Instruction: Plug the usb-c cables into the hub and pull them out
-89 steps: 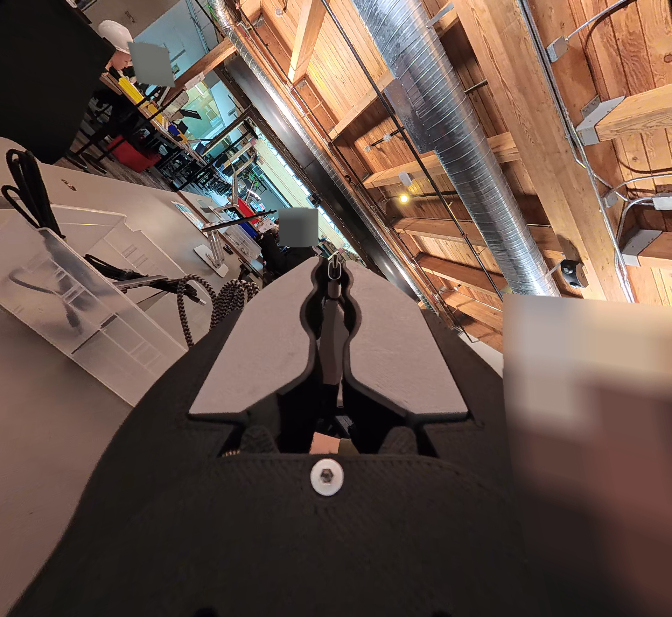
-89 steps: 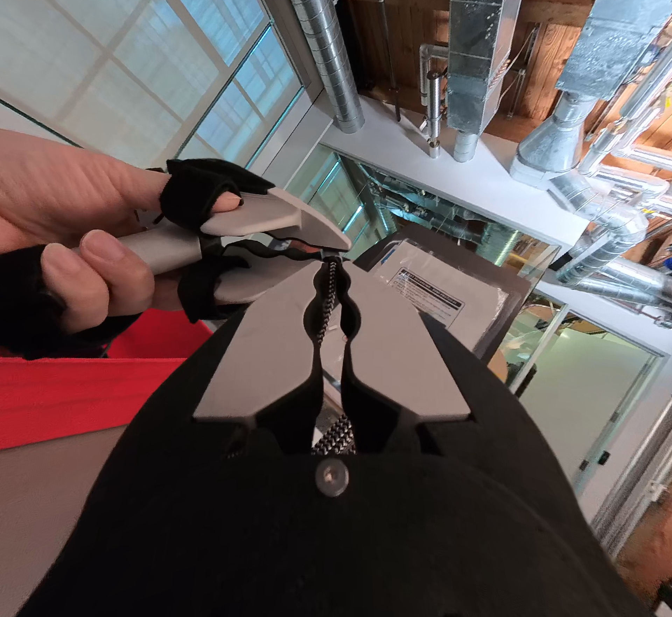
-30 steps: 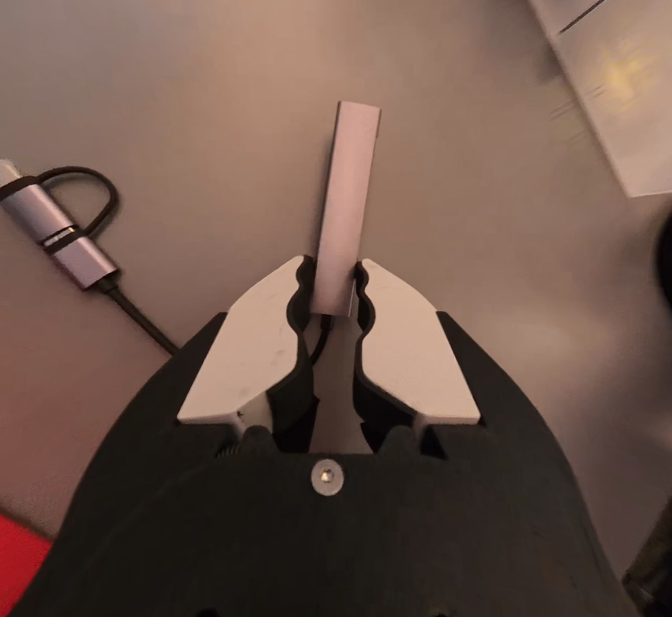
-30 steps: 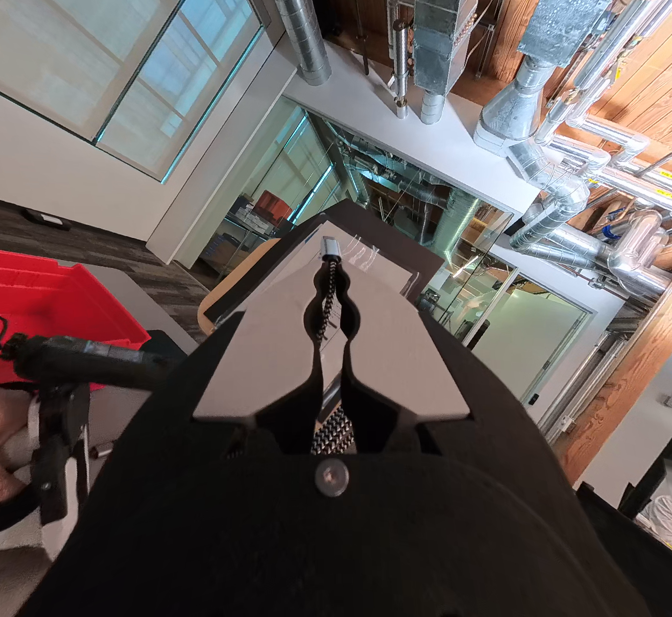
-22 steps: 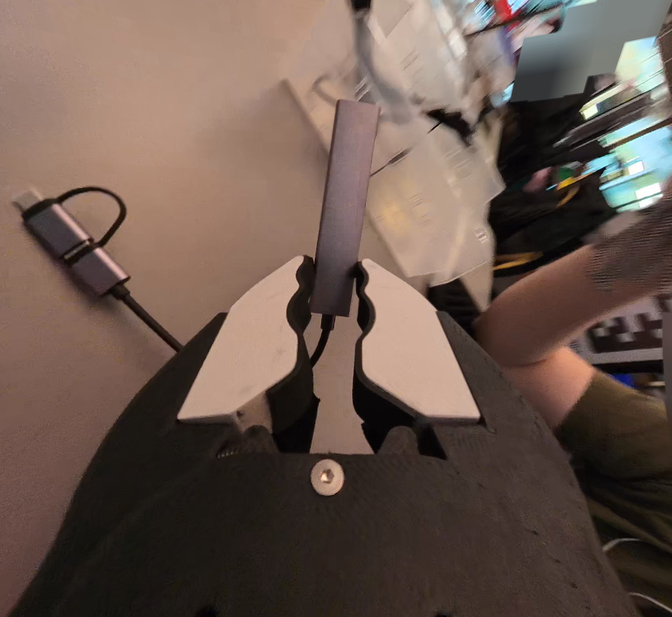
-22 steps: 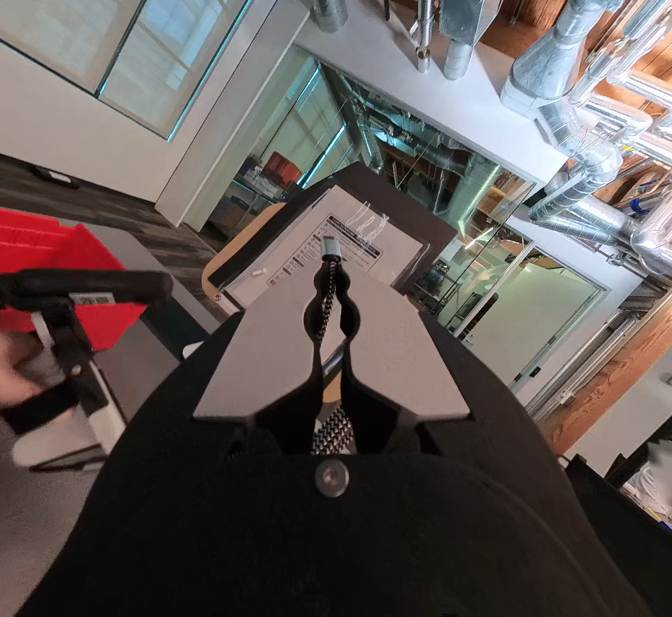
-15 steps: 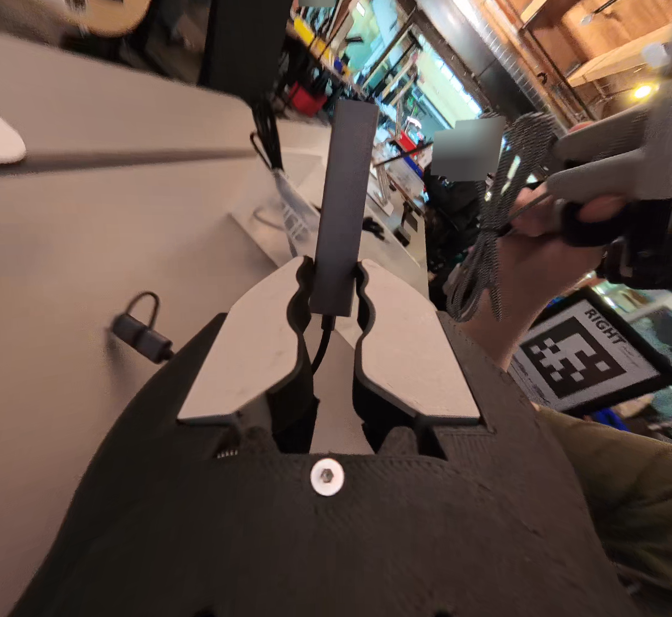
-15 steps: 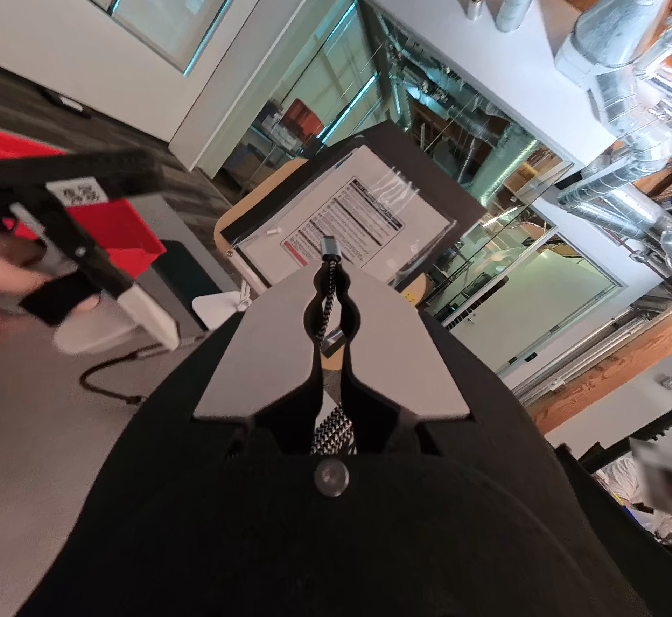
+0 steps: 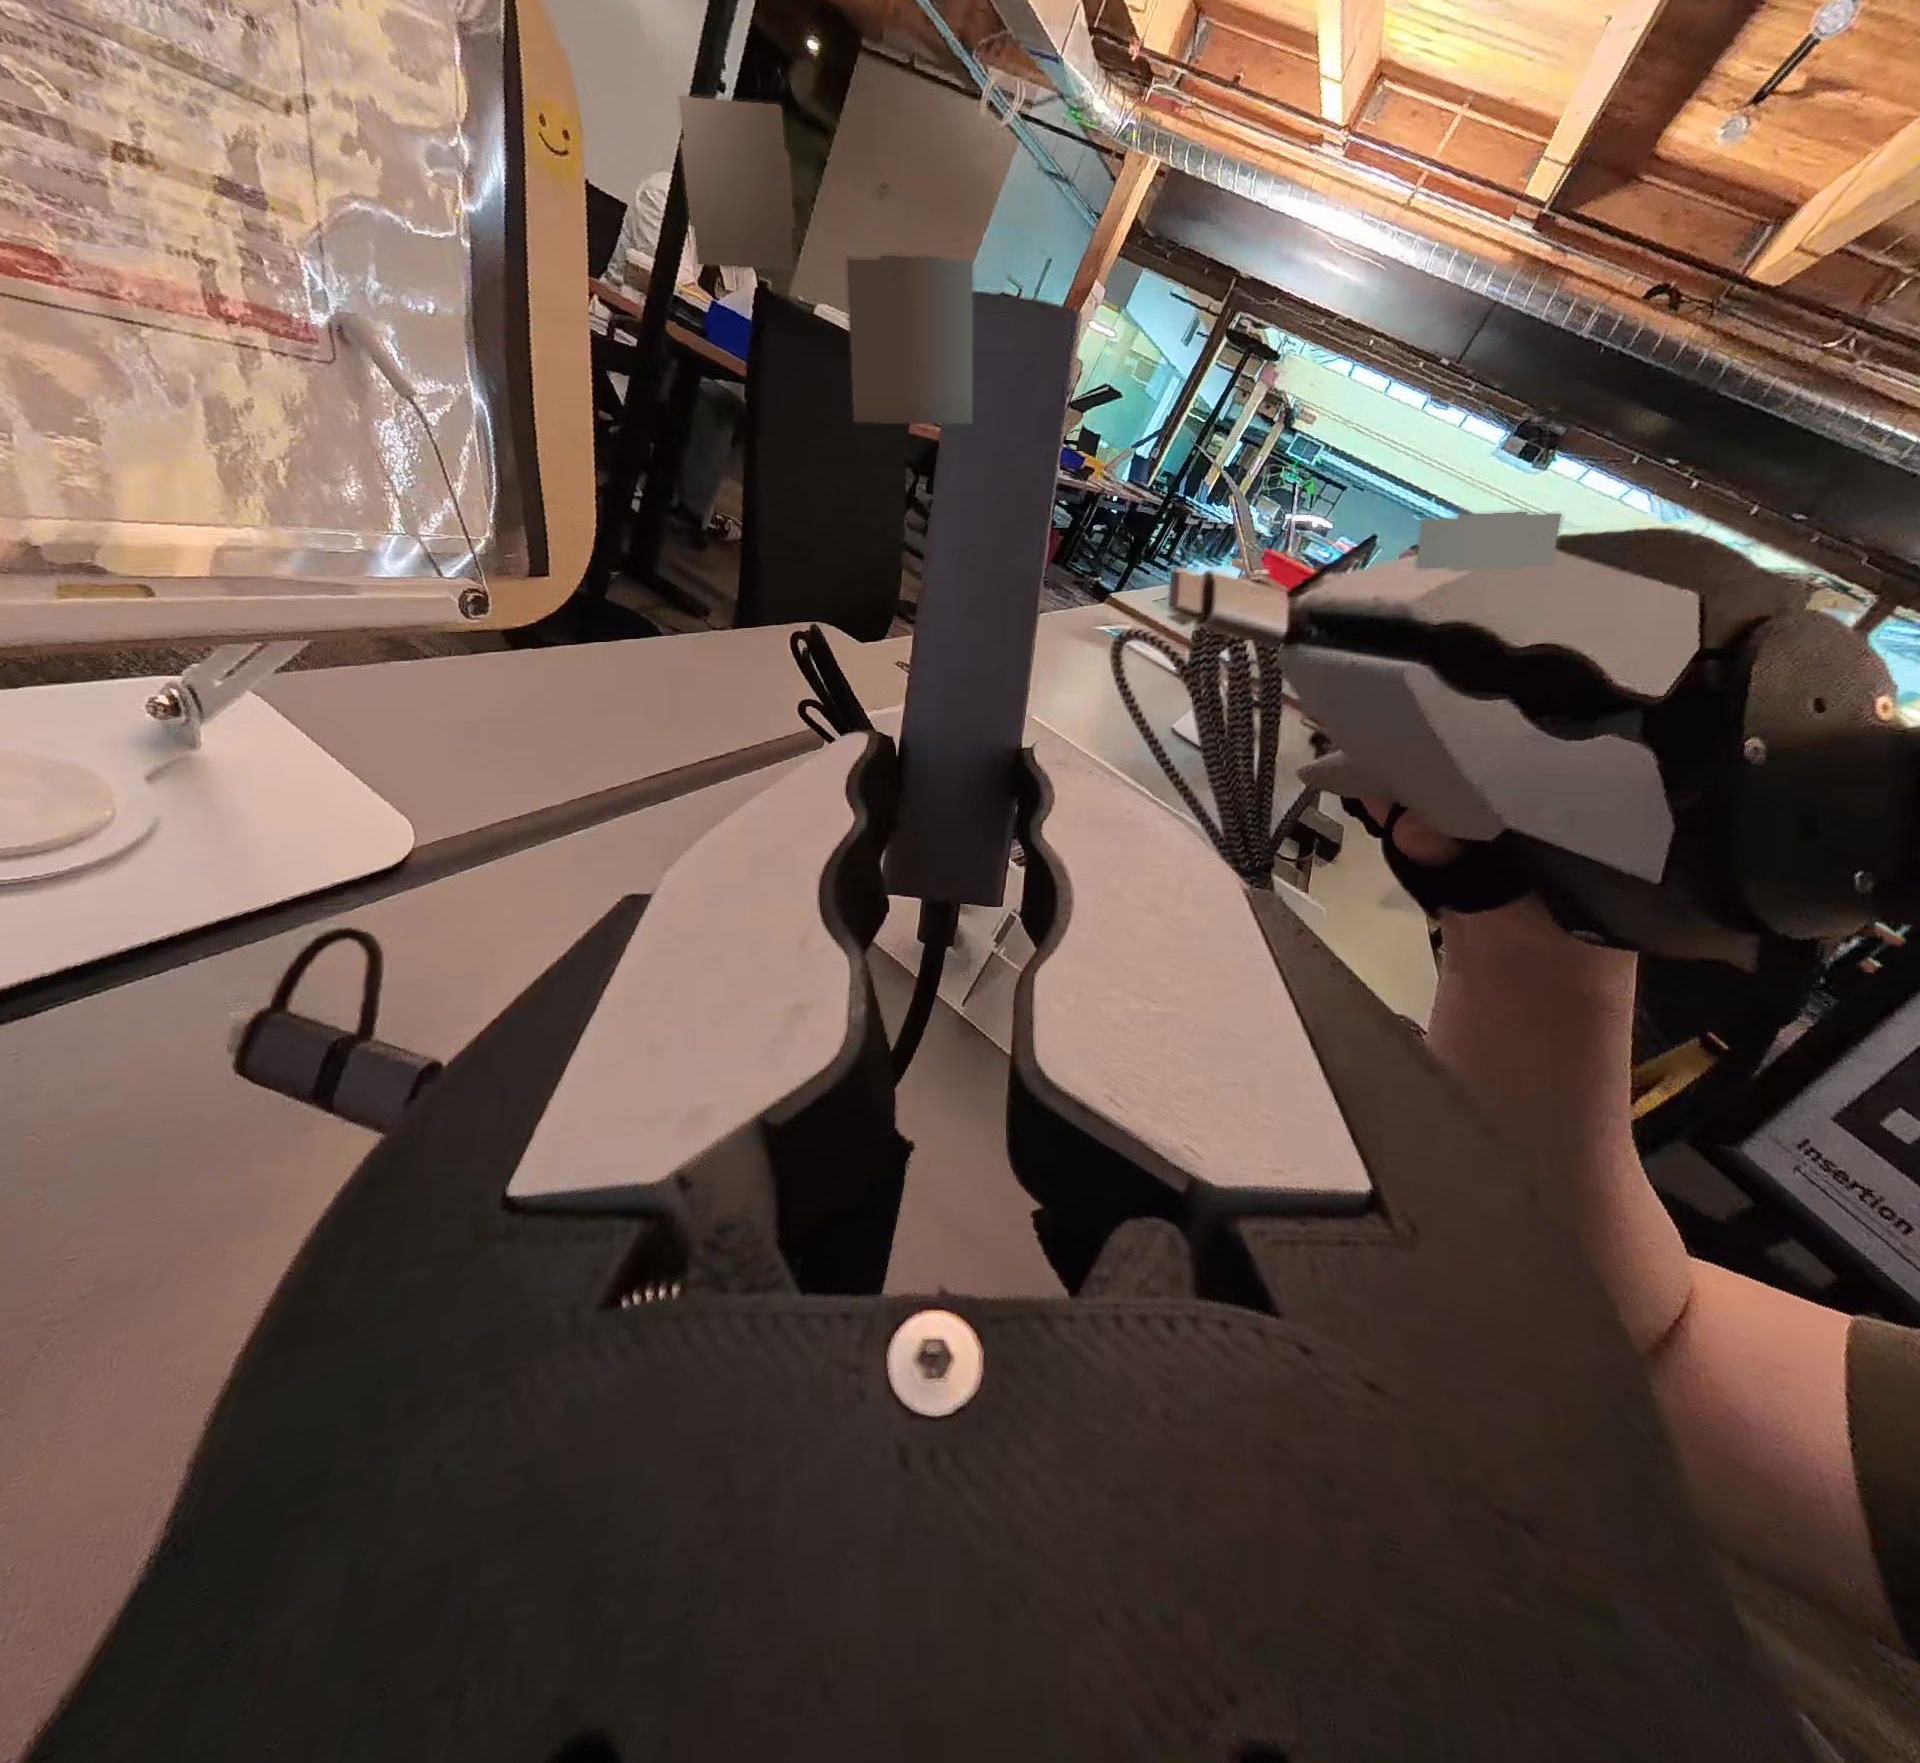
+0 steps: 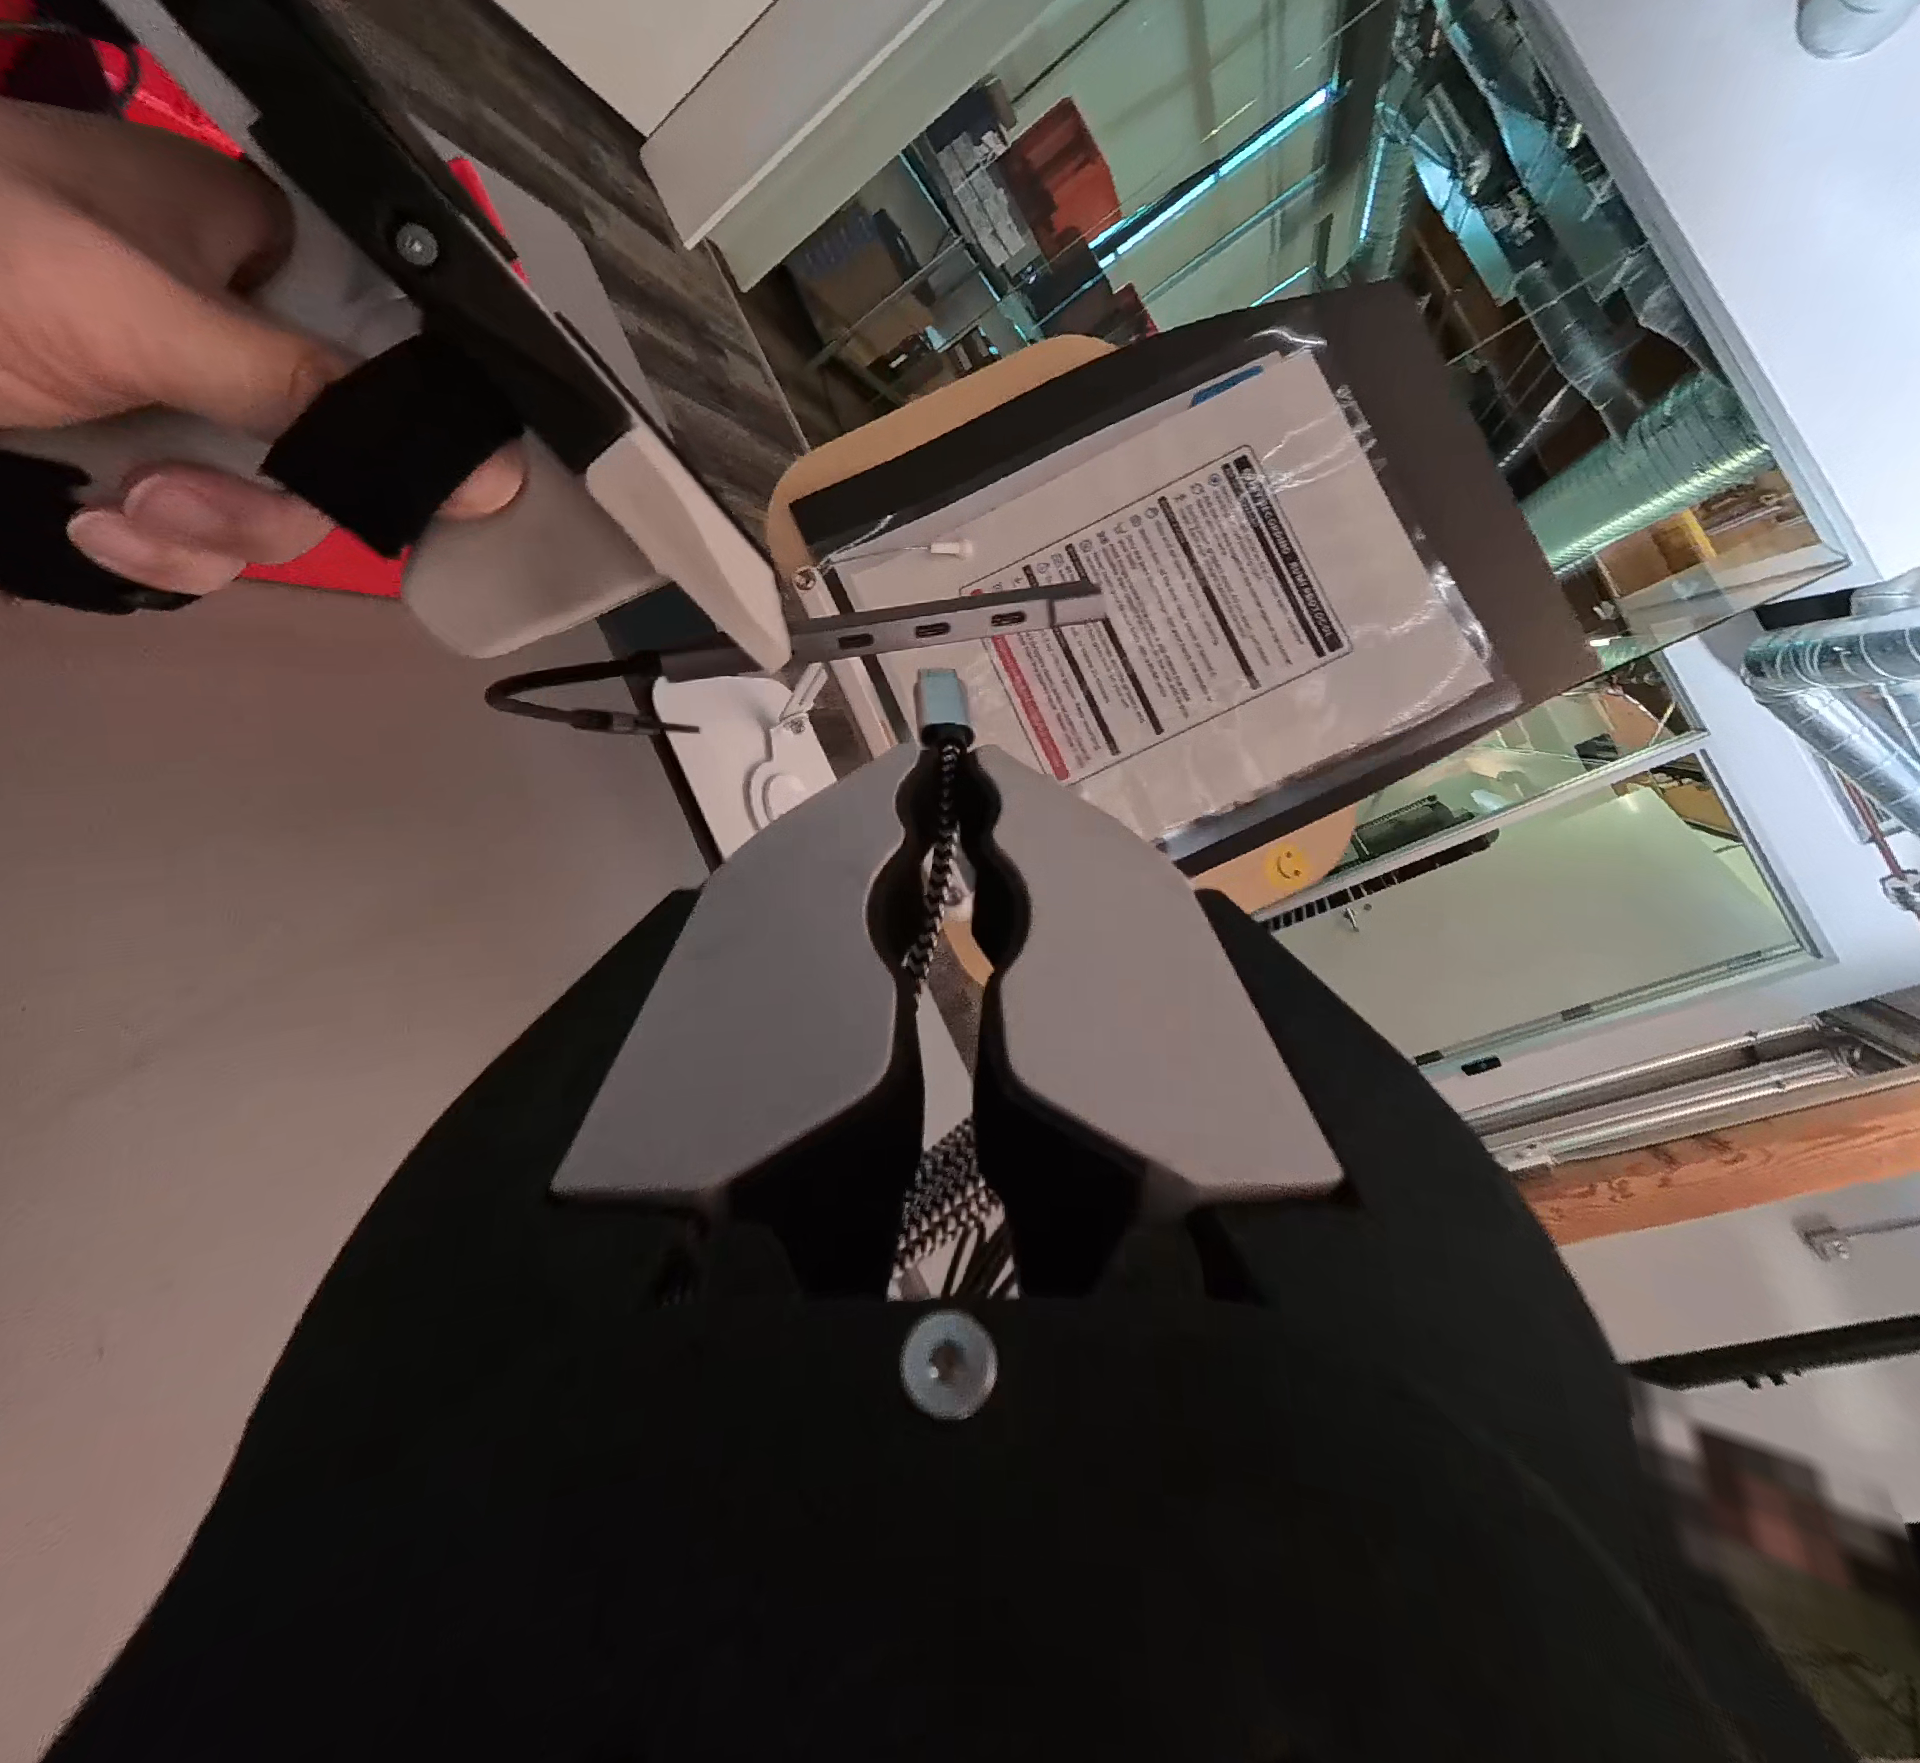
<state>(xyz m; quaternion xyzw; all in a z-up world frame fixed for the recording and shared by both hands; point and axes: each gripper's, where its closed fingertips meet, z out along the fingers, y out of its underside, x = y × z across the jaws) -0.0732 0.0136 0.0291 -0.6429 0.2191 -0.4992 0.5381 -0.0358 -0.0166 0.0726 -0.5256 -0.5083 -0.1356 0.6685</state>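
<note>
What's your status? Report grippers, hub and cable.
Left gripper shut on the hub, held off the table. Right gripper shut on the braided usb-c cable, plug just short of the hub's ports, unplugged. Nothing between them.

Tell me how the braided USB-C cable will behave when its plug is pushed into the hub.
The braided cable probably flexes: loops hang slack below the right tool. The short metal plug looks rigid, gripped just behind. The hub, pinched at one end by the left tool, may pivot.
</note>
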